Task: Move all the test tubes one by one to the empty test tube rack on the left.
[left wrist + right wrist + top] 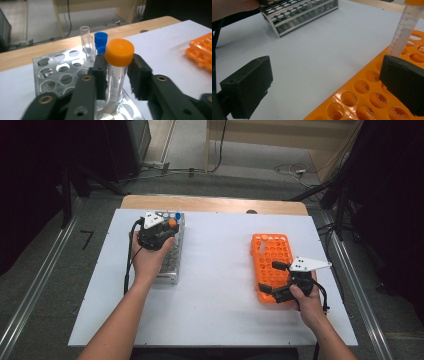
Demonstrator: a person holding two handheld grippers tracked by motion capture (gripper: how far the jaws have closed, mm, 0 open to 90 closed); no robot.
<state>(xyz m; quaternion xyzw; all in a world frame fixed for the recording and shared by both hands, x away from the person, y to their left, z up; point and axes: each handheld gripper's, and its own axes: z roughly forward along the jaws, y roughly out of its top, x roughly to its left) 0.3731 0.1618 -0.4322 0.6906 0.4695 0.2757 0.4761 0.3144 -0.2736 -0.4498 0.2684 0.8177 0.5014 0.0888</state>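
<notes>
An orange-capped clear tube (119, 51) stands in a hole of the metal rack (57, 72) at the table's left. My left gripper (117, 72) brackets the tube just under its cap, with a thin gap at each pad, so it is open. From above, the left gripper (162, 231) sits over the far end of the metal rack (170, 267). My right gripper (272, 277) hovers wide open over the near left corner of the orange rack (272, 250). Nothing lies between its pads in the right gripper view (327, 75). Another orange-capped graduated tube (402, 32) stands in the orange rack (362, 95).
Two blue-capped tubes (101, 38) and uncapped clear tubes (85, 37) stand at the metal rack's far end. Both racks rest on a white board (215, 285) over a wooden table. Bare board separates the racks. Cables trail across the floor beyond.
</notes>
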